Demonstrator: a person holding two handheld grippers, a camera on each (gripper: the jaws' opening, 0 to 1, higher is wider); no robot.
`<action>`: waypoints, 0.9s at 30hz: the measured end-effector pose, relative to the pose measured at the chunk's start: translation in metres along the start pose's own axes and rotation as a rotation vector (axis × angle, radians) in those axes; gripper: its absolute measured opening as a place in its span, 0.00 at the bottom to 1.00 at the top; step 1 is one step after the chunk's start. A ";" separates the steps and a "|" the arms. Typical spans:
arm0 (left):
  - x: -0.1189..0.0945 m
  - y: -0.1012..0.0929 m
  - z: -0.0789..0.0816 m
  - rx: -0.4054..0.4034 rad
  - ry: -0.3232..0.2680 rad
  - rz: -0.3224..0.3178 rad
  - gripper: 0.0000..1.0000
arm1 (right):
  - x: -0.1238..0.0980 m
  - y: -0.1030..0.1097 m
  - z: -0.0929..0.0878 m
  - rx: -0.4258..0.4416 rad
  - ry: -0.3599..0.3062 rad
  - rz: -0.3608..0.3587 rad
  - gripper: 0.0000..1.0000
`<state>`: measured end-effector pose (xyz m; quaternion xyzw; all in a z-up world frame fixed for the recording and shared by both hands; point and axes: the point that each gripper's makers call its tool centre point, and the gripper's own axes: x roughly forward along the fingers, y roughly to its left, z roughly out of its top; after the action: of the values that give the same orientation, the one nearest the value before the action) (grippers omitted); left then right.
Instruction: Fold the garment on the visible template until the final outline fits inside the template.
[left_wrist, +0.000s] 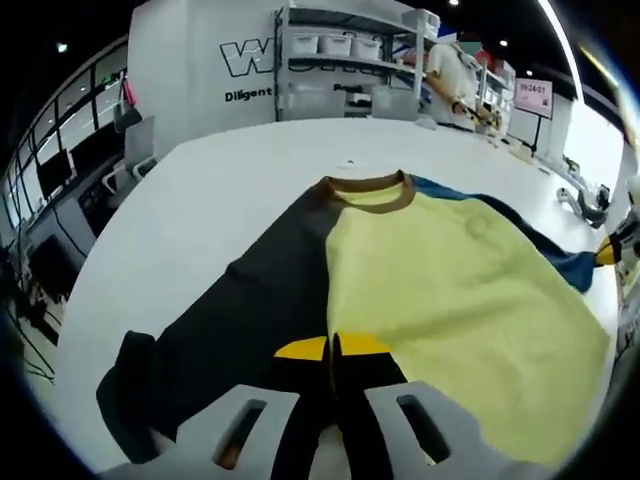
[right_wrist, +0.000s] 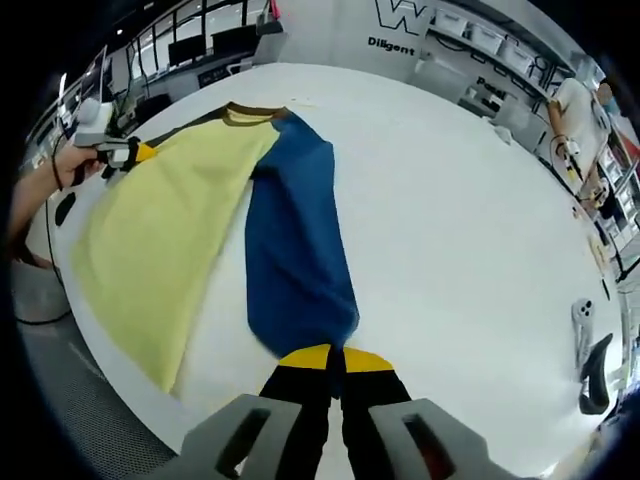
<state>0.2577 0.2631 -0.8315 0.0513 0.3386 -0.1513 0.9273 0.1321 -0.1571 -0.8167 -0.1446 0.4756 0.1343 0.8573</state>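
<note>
Raglan T-shirt (left_wrist: 450, 290) spread flat on white table (left_wrist: 220, 190), brown collar (left_wrist: 368, 192) farthest from grippers. Dark sleeve (left_wrist: 255, 300) pinched by closed left gripper (left_wrist: 332, 350); blue sleeve (right_wrist: 295, 250) cuff pinched by closed right gripper (right_wrist: 333, 358). Sleeve fold judged in hand; sleeves next to be carried inward over yellow body.

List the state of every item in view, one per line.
garment: spread flat on the table, not yet folded, yellow body up.
black sleeve: laid out straight, its end at the left gripper.
blue sleeve: laid out straight, its end at the right gripper.
left gripper: fingers closed at the black sleeve.
right gripper: fingers closed at the end of the blue sleeve.
table: white, bearing the garment.
</note>
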 end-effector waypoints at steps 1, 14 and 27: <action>-0.001 0.002 -0.001 -0.006 0.001 0.002 0.00 | 0.000 -0.002 0.000 -0.003 0.003 -0.006 0.00; -0.008 0.027 -0.009 -0.003 0.025 0.026 0.00 | 0.001 -0.016 -0.001 0.000 0.014 -0.022 0.00; -0.011 0.038 -0.011 0.076 0.049 0.017 0.00 | 0.006 -0.034 -0.003 -0.032 0.034 -0.047 0.00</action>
<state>0.2555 0.3043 -0.8330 0.0930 0.3547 -0.1550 0.9173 0.1446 -0.1888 -0.8192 -0.1719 0.4842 0.1193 0.8495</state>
